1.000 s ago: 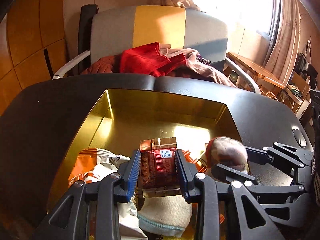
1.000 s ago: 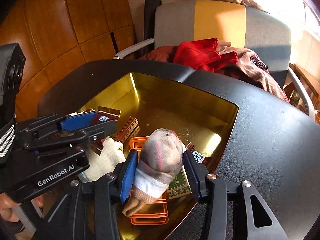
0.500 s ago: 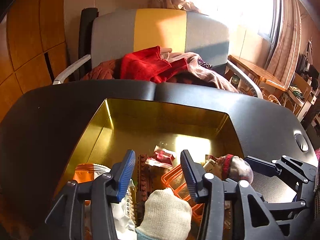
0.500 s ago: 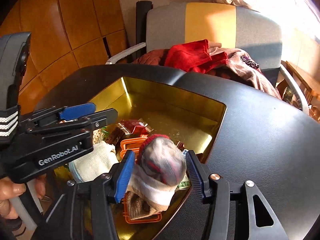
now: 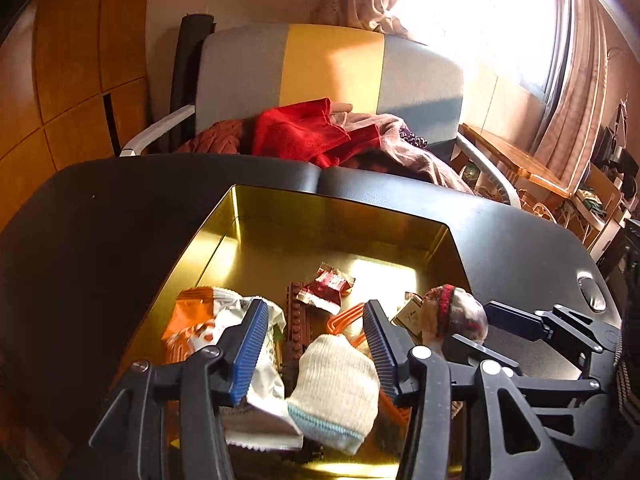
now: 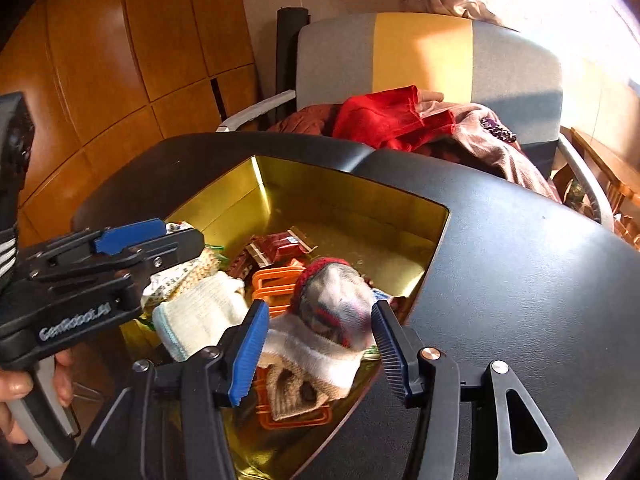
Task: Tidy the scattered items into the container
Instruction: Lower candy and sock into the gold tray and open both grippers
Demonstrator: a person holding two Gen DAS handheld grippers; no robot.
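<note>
A gold tin (image 5: 336, 216) (image 6: 352, 188) sits on the black table. In it lie a red snack packet (image 5: 326, 286) (image 6: 280, 244), an orange-white bag (image 5: 208, 320), a brown brick plate (image 5: 294, 320), an orange frame (image 6: 276, 284), a cream sock (image 5: 336, 380) (image 6: 200, 316) and a striped rolled sock (image 6: 336, 316) (image 5: 456, 316). My left gripper (image 5: 316, 344) is open and empty above the cream sock. My right gripper (image 6: 316, 344) is open; the striped sock lies between its jaws, resting on the tin's contents.
A grey-and-yellow chair (image 5: 332, 64) with red and brown clothes (image 5: 304, 132) stands behind the table. The black tabletop (image 6: 520, 264) stretches right of the tin. Wooden wall panels (image 6: 100, 60) are at the left. A cluttered shelf (image 5: 592, 196) stands at the far right.
My left gripper opened and let the red packet drop into the tin, then drew back. My right gripper opened and released the striped sock onto the pile.
</note>
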